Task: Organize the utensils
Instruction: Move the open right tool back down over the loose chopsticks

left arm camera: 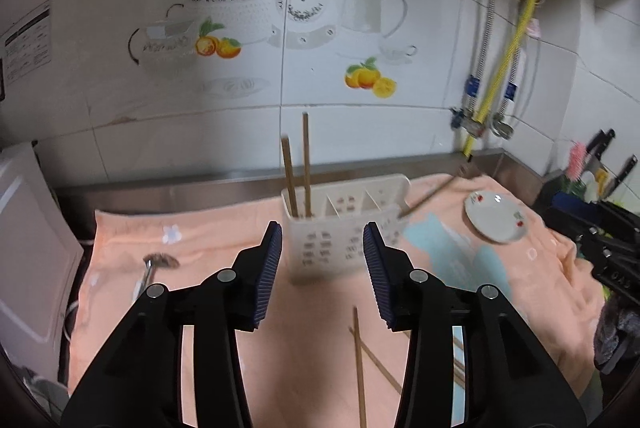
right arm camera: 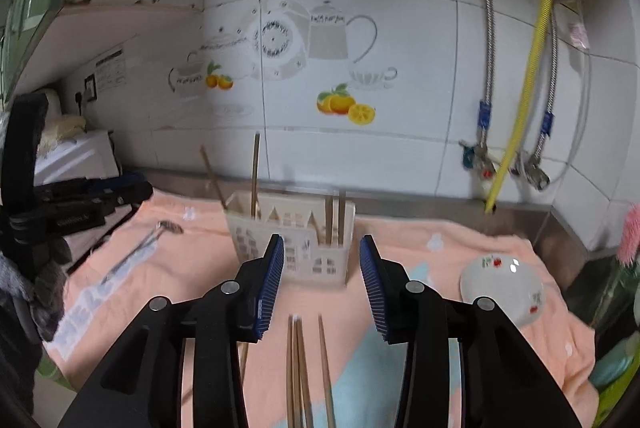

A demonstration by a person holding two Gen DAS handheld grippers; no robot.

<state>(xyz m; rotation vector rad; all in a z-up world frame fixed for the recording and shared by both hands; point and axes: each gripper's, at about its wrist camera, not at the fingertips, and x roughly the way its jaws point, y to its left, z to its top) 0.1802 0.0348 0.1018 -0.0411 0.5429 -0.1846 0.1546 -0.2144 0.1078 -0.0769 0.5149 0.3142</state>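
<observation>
A cream slotted utensil holder (left arm camera: 340,224) (right arm camera: 296,244) stands on the peach towel (left arm camera: 208,236) (right arm camera: 200,268). Two wooden chopsticks (left arm camera: 306,167) stand upright in its left slot; one more chopstick (left arm camera: 434,191) leans out of its right end. In the right wrist view chopsticks stand in both ends of the holder (right arm camera: 334,218). Loose chopsticks lie on the towel in front (left arm camera: 359,364) (right arm camera: 300,372). A metal spoon (left arm camera: 154,268) (right arm camera: 154,238) lies at the left. My left gripper (left arm camera: 323,240) is open and empty just before the holder. My right gripper (right arm camera: 321,252) is open and empty above the loose chopsticks.
A small white dish with a cherry print (left arm camera: 496,216) (right arm camera: 504,288) sits on the towel at the right. A steel counter rim and tiled wall run behind. Hoses and valves (left arm camera: 480,119) hang at the back right. A white appliance (left arm camera: 28,248) stands at the left.
</observation>
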